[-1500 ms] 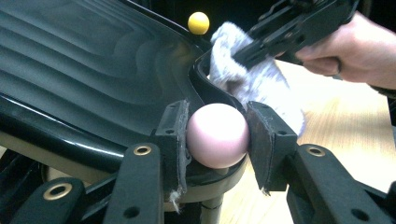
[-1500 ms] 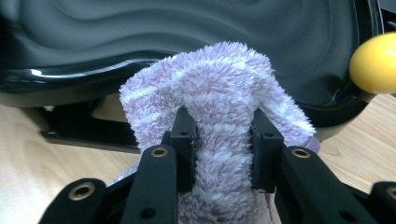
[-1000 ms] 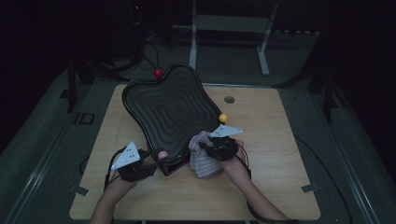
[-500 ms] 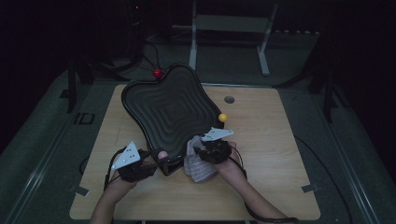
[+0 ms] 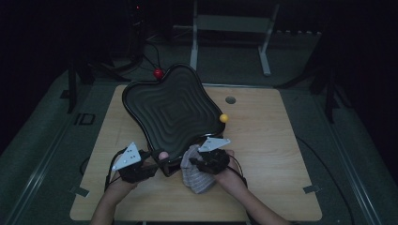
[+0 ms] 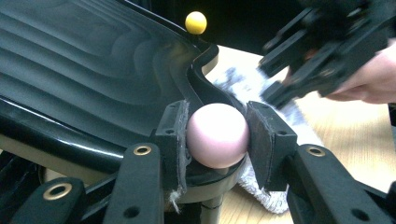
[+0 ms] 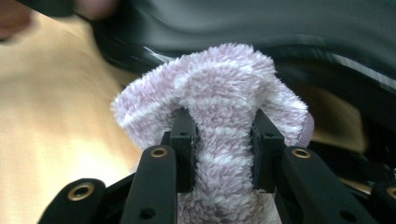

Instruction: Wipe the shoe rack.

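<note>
With our left gripper [image 6: 217,140] clamped on the pink knob [image 6: 217,135] tilting the black tray [image 5: 171,110] up off the table [image 5: 272,140], and our right gripper [image 7: 223,149] pinching the fluffy cloth [image 7: 219,107] seemingly at its near rim, we should wipe in firm, even strokes.

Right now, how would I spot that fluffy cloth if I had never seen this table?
Start at the wooden table and find the big black wavy tray tilted up on it. At the tray's near edge, the right gripper pinches a fluffy cloth between its fingers. It is the one soft, pale lilac-and-white thing there; everything nearby is hard, black or a small ball.
</note>
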`<act>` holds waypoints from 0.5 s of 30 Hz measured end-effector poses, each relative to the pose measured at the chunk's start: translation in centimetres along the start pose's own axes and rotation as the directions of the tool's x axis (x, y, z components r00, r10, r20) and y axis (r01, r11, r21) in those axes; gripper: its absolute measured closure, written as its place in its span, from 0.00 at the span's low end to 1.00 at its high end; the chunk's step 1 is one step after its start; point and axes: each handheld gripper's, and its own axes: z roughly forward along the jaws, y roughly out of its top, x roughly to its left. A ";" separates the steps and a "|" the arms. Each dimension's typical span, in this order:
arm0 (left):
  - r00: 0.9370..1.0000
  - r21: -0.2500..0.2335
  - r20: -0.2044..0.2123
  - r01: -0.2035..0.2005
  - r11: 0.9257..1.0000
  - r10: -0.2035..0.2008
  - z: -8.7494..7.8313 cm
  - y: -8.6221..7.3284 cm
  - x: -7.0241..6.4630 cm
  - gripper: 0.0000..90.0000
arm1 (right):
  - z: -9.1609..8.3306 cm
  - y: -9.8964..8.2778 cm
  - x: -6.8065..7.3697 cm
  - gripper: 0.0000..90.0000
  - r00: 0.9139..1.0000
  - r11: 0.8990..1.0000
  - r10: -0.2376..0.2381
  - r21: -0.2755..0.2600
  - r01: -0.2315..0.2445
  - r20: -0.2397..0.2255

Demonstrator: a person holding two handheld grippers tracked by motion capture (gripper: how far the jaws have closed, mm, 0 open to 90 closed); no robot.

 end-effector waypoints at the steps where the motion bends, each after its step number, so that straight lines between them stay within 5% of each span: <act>1: 1.000 0.001 0.001 -0.001 1.000 0.001 0.0 0.0 0.0 0.67 | -0.3 0.2 0.3 0.76 1.000 1.000 -0.004 -0.015 0.004 -0.007; 6: 1.000 0.003 -0.004 0.001 1.000 -0.001 0.0 0.0 0.0 0.67 | 0.2 0.3 1.2 0.76 1.000 0.999 -0.021 -0.024 0.021 -0.012; 10: 1.000 0.000 -0.002 0.001 1.000 -0.001 0.0 0.0 0.0 0.67 | 1.3 -0.6 1.6 0.76 0.999 0.999 -0.015 0.038 0.016 -0.029; 15: 1.000 -0.002 0.000 0.008 1.000 -0.008 -0.2 -0.1 0.2 0.67 | 1.2 0.2 3.3 0.76 0.997 0.997 -0.070 0.025 0.071 -0.032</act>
